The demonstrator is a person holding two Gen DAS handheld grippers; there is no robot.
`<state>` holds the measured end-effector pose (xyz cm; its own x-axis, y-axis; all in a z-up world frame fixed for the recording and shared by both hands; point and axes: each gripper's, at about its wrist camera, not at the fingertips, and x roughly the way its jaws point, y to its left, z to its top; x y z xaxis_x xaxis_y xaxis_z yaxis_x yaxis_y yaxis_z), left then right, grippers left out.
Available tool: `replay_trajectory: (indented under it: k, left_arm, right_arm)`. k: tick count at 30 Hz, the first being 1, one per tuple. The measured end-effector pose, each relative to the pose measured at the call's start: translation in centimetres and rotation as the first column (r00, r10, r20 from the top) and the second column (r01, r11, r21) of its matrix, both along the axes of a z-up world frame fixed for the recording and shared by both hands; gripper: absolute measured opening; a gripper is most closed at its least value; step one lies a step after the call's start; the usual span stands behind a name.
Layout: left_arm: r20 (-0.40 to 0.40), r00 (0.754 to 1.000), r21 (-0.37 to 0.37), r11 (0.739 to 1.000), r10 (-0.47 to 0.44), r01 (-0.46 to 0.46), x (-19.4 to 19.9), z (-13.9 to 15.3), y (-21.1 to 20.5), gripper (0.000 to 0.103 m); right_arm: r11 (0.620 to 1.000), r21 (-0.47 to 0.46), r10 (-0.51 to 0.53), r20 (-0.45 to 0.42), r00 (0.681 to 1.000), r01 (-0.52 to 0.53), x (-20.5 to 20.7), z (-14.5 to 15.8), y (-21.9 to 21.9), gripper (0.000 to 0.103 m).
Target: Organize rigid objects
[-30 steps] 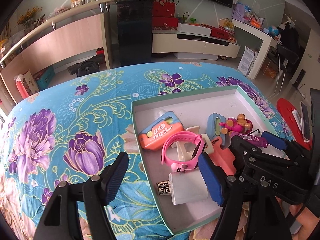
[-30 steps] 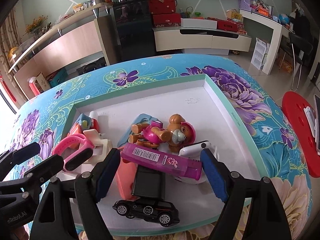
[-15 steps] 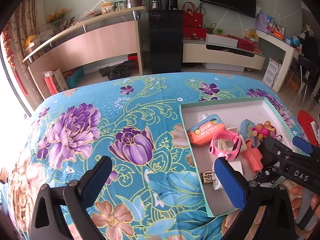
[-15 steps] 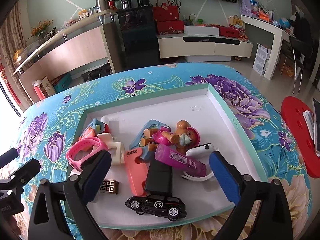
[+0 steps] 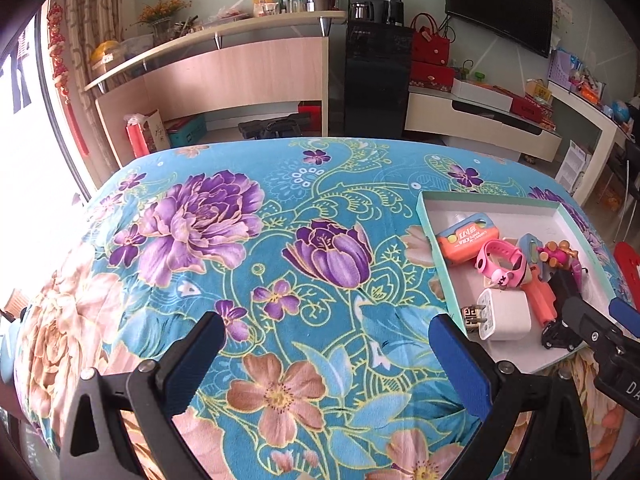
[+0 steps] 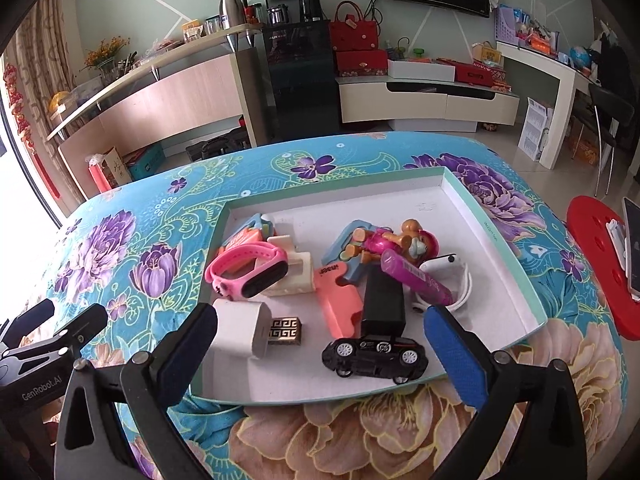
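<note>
Left wrist view: the left tool (image 5: pixel 322 354) fills the lower frame over the floral cloth (image 5: pixel 248 264) on the bench; its jaws have just been opening and stand wide apart, with only cloth between them.
Tray, left view: the shallow tray (image 5: pixel 427 222) sits at the right edge of the frame, beside the tool's right finger and outside the jaws.
Right tool, left view: part of the right tool's black frame (image 5: pixel 596 330) enters from the lower right, over the tray's near corner.
Right wrist view: the right tool (image 6: pixel 320 332) hangs over the tray's near edge (image 6: pixel 496 240); its jaws have just been opening, stand wide and grip nothing.
Between its fingers: a white charger (image 6: pixel 240 330), a gold patterned block (image 6: pixel 285 331) and a black toy car (image 6: pixel 376 354) lie on the tray floor.
Seen only here: a purple tube (image 6: pixel 418 278), a white curved item (image 6: pixel 442 262) and a black box (image 6: pixel 383 300), right of centre.
Seen in both: a pink wristband (image 6: pixel 248 268), an orange toy (image 5: pixel 468 236) and a pink-helmeted figure (image 6: pixel 404 240), all in the tray.
Pose: both tools tilt downward toward the bench.
Left tool, right view: its black tips (image 6: pixel 60 320) show at the lower left, clear of the tray.
</note>
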<state>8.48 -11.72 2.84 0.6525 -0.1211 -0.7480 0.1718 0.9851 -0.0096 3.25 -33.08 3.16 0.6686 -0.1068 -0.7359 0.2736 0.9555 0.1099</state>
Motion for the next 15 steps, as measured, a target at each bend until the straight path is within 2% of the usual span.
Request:
replay_trajectory:
  k: [7, 15]
  left_arm:
    - [-0.024, 0.999, 0.006, 0.999, 0.037, -0.037, -2.2, -1.3, 2.6, 0.103]
    - [-0.063, 0.996, 0.018, 0.998, 0.062, -0.061, -3.4, -2.1, 4.3, 0.103]
  right_arm:
    - [0.999, 0.024, 0.041, -0.015, 0.999, -0.040, -1.9, -1.3, 3.5, 0.103]
    - [0.996, -0.005, 0.086, -0.055, 0.995, -0.086, -2.6, -2.7, 6.2, 0.103]
